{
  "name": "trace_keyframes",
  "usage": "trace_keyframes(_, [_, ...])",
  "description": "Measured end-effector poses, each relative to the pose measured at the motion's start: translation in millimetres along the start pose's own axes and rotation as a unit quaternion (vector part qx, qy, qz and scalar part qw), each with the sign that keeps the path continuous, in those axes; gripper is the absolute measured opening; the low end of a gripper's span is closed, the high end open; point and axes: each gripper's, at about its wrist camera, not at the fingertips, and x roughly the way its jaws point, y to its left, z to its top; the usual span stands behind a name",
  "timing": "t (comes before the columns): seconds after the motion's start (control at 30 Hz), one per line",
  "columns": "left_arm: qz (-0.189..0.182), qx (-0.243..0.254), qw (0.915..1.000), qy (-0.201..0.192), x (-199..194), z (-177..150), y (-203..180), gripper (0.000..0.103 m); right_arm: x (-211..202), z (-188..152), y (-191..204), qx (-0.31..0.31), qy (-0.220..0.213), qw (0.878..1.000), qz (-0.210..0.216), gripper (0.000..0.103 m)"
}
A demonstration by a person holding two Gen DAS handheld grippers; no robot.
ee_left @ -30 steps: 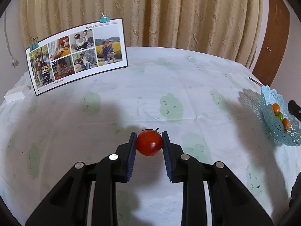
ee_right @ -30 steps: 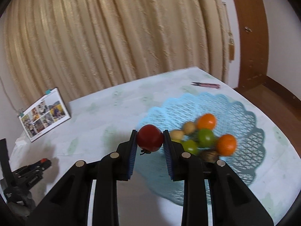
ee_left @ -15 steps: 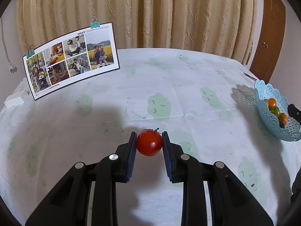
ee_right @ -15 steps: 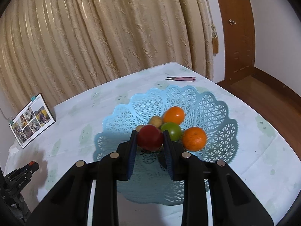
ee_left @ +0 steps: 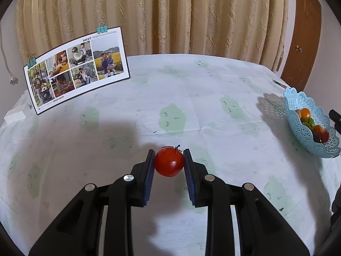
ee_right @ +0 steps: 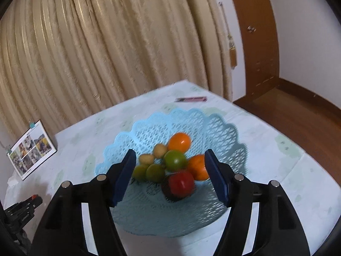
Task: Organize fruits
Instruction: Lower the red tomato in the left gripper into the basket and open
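Note:
My left gripper point(ee_left: 169, 166) is shut on a red tomato point(ee_left: 169, 163) with a short stem, held above the pale tablecloth. In the right wrist view my right gripper point(ee_right: 170, 175) hovers over a light blue lattice basket point(ee_right: 153, 125). Its jaws are opening and its blue pads stand apart, touching nothing. A second red tomato point(ee_right: 181, 184) lies loose in the basket below them, beside orange point(ee_right: 179, 141), green point(ee_right: 175, 160) and small yellow-brown point(ee_right: 160, 150) fruits. The same basket point(ee_left: 319, 148) shows at the right edge of the left wrist view.
A photo collage card point(ee_left: 76, 68) held by clips stands at the table's back left. A pink-handled tool point(ee_right: 191, 99) lies behind the basket. Beige curtains hang behind the table, and a wooden door point(ee_right: 253, 42) and floor are at the right. A white block point(ee_left: 16, 113) lies far left.
My right gripper carried its tomato over the basket, then its jaws spread and the tomato dropped among the fruits. The left gripper kept its tomato and barely moved.

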Motion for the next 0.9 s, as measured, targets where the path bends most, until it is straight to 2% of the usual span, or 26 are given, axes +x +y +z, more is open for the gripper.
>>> trace_keyframes(0.17, [0.000,0.007,1.0000,-0.001,-1.1,2.1,-9.1,0.027,-1.2,1.6,-5.7,0.003,-0.010,1.000,-0.010,0.069])
trace_keyframes(0.27, [0.000,0.014,0.9999,-0.003,-1.5,3.9,-15.3,0.027,-1.1,3.5,-11.6,0.007,-0.017,1.000,-0.017,0.077])
trace_keyframes(0.4, [-0.001,0.023,0.9997,-0.005,-1.9,8.7,-25.2,0.027,-5.1,7.4,-27.4,0.013,-0.037,0.998,-0.045,0.080])
trace_keyframes(0.5, [-0.008,0.028,0.9996,-0.007,-4.4,15.0,-32.8,0.027,-7.0,9.3,-41.6,0.032,-0.049,0.997,-0.058,0.090])
trace_keyframes(0.6, [-0.016,0.028,0.9994,-0.012,-6.6,25.1,-41.0,0.027,-8.5,10.7,-55.7,0.053,-0.056,0.995,-0.069,0.091])
trace_keyframes(0.63, [-0.018,0.030,0.9993,-0.016,-7.8,29.2,-44.6,0.027,-8.0,10.4,-61.5,0.067,-0.056,0.994,-0.072,0.095])
trace_keyframes(0.77, [-0.029,0.042,0.9982,-0.031,-13.5,45.8,-65.0,0.027,-7.9,7.9,-71.0,0.092,-0.054,0.992,-0.072,0.095])
trace_keyframes(0.9, [-0.058,0.049,0.9967,-0.030,-14.5,57.1,-88.5,0.027,-12.1,5.5,-74.5,0.106,-0.060,0.990,-0.068,0.095])
